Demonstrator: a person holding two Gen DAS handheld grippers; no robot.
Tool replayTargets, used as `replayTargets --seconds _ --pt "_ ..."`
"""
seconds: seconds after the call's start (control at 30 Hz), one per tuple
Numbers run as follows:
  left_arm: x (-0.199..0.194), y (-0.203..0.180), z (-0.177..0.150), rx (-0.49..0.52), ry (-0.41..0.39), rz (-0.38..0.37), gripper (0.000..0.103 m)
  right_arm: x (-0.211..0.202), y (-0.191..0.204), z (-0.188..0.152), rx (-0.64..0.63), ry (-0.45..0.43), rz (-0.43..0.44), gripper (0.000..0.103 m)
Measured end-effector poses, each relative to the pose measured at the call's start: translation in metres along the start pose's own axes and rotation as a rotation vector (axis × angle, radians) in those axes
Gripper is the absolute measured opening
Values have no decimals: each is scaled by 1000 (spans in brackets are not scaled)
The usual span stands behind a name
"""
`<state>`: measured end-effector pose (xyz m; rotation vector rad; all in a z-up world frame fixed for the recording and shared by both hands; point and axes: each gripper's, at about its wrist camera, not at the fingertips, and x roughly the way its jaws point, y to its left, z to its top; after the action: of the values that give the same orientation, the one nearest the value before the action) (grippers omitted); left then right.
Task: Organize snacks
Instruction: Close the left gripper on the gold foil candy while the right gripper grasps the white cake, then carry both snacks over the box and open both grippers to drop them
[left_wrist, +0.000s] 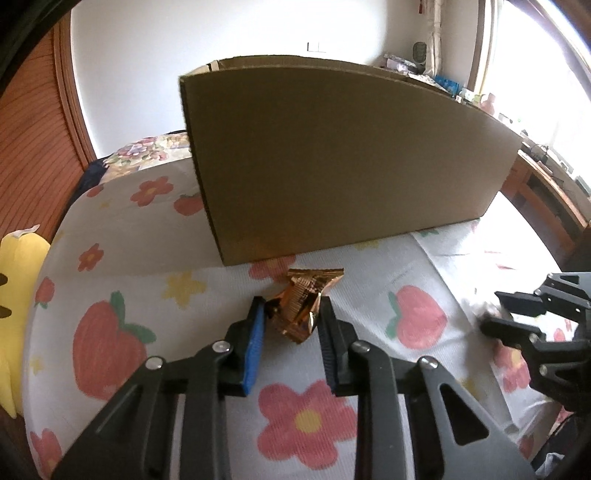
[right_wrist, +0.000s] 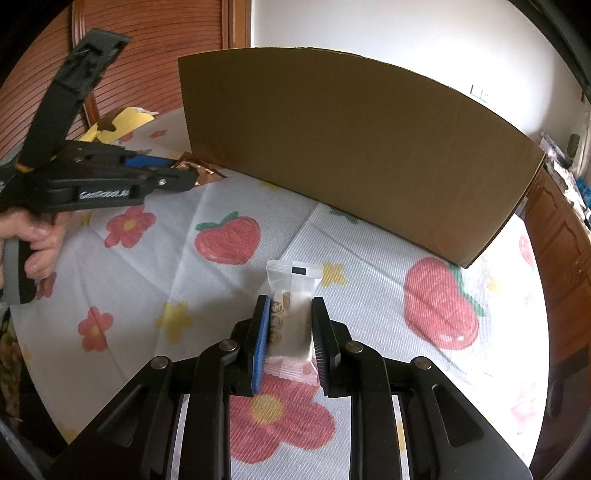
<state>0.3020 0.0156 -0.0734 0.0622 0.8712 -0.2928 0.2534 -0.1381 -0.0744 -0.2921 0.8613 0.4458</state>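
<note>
A crumpled gold-foil snack (left_wrist: 299, 306) lies on the flower-and-strawberry bedcover (left_wrist: 122, 343), just in front of a tall brown cardboard box (left_wrist: 332, 155). My left gripper (left_wrist: 291, 301) is closed around it, with both pads touching the foil. In the right wrist view the same left gripper (right_wrist: 184, 173) reaches in from the left, and the gold foil (right_wrist: 203, 173) shows at its tip beside the box (right_wrist: 351, 147). My right gripper (right_wrist: 291, 300) is shut on a white translucent snack bar (right_wrist: 291, 291), which sticks out past its fingertips above the bedcover (right_wrist: 369, 295). The right gripper (left_wrist: 489, 310) also appears at the right edge of the left wrist view.
A yellow plush toy (left_wrist: 18, 295) lies at the bed's left edge, beside a wooden slatted door (right_wrist: 147, 44). Wooden furniture (left_wrist: 546, 192) with cluttered shelves stands to the right of the bed. A person's hand (right_wrist: 40, 236) grips the left gripper's handle.
</note>
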Motion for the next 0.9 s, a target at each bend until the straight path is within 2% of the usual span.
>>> replayTargets --seconds 0.53,0.67,0.9 --pt "-62 -14 0 14 -142 -15 25 0 0 -1 -11 -6 -14 20" --pt "-76 -19 4 22 -173 -26 25 -7 7 -1 -44 -44 -42 20" --pt "-94 -27 13 20 -225 -46 25 -34 -1 9 -8 -112 -10 20"
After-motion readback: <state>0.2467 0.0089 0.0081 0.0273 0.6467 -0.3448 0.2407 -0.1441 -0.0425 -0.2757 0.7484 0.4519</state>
